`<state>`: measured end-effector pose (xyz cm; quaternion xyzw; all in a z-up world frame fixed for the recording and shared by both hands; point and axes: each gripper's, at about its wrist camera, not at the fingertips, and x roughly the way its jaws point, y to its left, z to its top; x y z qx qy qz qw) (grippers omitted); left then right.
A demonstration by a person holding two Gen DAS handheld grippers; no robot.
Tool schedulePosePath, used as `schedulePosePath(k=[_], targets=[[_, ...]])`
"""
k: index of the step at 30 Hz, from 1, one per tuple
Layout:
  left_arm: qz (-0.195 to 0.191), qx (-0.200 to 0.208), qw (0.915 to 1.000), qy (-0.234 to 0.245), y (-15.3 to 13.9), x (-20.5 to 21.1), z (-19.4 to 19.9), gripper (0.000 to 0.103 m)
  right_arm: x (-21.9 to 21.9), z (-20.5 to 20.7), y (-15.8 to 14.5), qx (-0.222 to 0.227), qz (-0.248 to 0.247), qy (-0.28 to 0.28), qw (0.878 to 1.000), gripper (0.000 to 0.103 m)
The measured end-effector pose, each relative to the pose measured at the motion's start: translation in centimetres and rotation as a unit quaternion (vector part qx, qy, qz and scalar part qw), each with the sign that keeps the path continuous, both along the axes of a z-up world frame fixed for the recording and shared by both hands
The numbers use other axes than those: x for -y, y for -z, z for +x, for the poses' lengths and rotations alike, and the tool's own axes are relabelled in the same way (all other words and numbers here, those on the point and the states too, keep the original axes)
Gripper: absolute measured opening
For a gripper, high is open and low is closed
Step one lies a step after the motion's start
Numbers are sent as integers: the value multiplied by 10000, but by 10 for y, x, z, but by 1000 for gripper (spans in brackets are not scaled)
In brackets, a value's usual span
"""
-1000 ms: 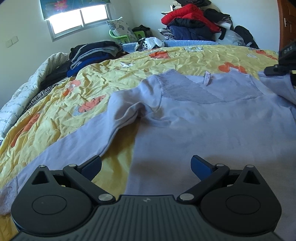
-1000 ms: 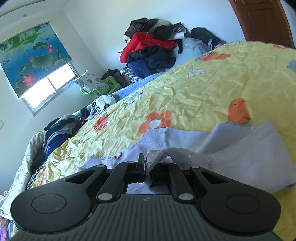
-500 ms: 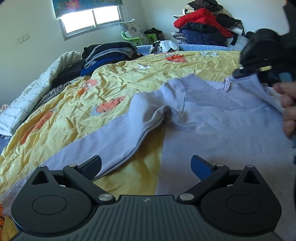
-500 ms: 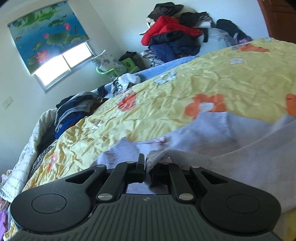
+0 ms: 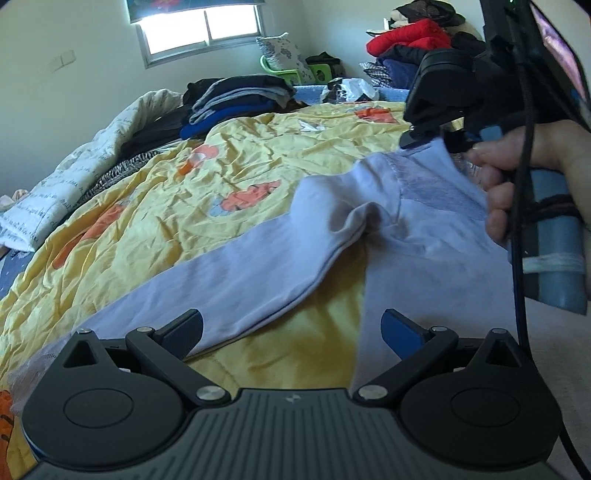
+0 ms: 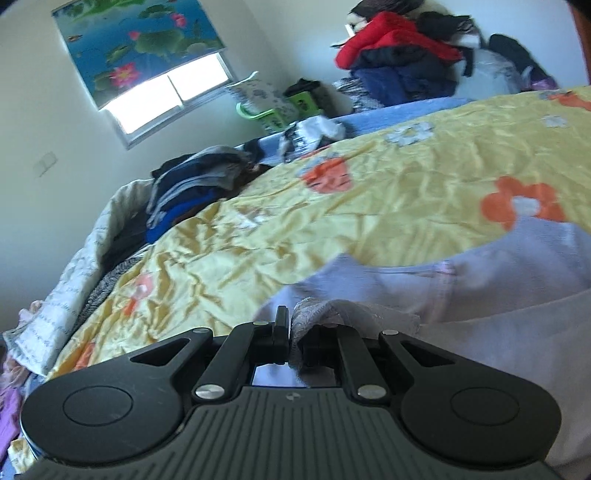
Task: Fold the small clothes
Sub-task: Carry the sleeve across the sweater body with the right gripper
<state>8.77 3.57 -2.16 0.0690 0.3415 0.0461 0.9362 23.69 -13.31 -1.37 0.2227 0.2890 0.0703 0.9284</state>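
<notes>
A shirt (image 5: 424,258) lies on the bedspread (image 5: 258,155), a clothes stack (image 5: 240,96) behind it.

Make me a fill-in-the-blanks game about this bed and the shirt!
1. The right tool is shut on the pale purple ____.
2. The left tool has its jaws ____ and holds nothing.
3. The bedspread under the shirt is mostly ____ with orange flowers.
4. The jacket on top of the far clothes pile is ____.

Missing words: shirt; open; yellow; red
</notes>
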Motion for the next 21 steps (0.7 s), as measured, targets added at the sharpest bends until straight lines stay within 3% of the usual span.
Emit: schedulePosePath(k=[3, 12, 15, 18, 21], targets=[[-43, -29, 10000, -61, 1, -6, 1, 103, -10, 11, 3, -115, 147, -207, 9996, 12], [-57, -116, 9998, -141, 5, -12, 2, 103, -36, 33, 14, -350, -180, -261, 9989, 12], [-70, -121, 9997, -175, 5, -14, 2, 103, -42, 39, 16, -447, -231, -309, 9983, 16], [-56, -132, 9997, -192, 5, -14, 1, 103, -49, 43, 16, -525, -334, -377, 9973, 29], [-63, -155, 9996, -207, 5, -15, 1, 103, -60, 43, 11, -504, -556, -494, 9960, 33]])
